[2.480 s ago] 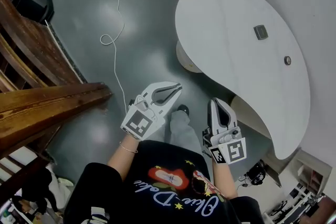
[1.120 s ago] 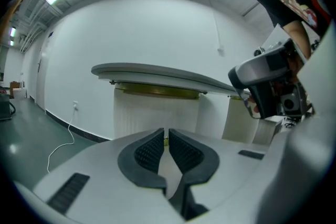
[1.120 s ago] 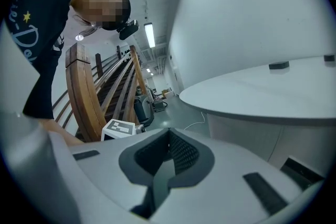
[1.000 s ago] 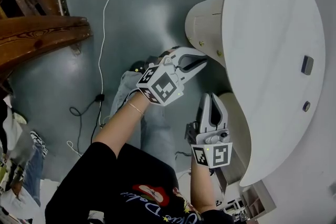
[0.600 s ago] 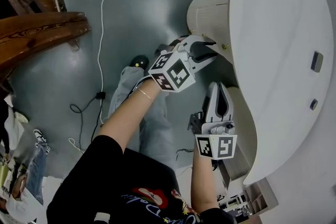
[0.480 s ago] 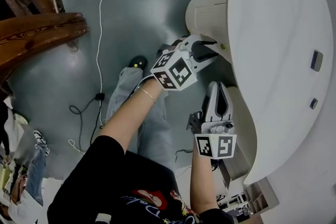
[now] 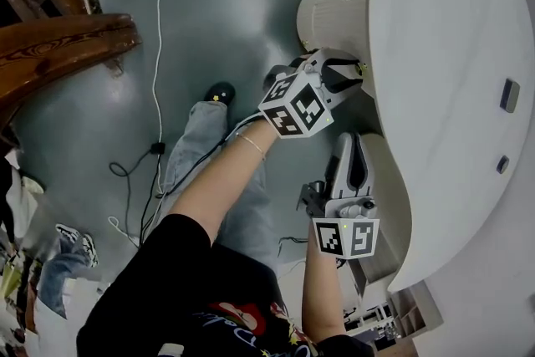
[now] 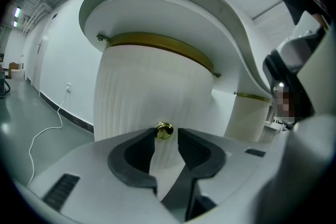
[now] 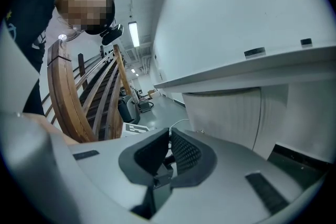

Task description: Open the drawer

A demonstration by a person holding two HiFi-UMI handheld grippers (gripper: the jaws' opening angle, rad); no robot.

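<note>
A white ribbed, rounded cabinet (image 7: 330, 8) stands under the white tabletop (image 7: 443, 54). In the left gripper view its drawer front (image 8: 152, 97) carries a small brass knob (image 8: 164, 131). My left gripper (image 8: 165, 135) is right at that knob. Its jaws are opening, and the knob sits between the tips with a gap on each side. In the head view the left gripper (image 7: 355, 73) reaches under the table's edge. My right gripper (image 7: 352, 143) hangs lower by the table's edge, with its jaws together and empty (image 9: 169, 134).
A second white pedestal with a brass band (image 8: 249, 113) stands to the right. A wooden stair rail (image 7: 58, 46) is at the left. A white cable (image 7: 159, 29) and a black cable (image 7: 142, 171) lie on the grey floor. The person's shoe (image 7: 219, 92) is below.
My left gripper has moved in to the cabinet under the table's edge, and its jaws have gone from shut to open around the knob. The right gripper has barely shifted.
</note>
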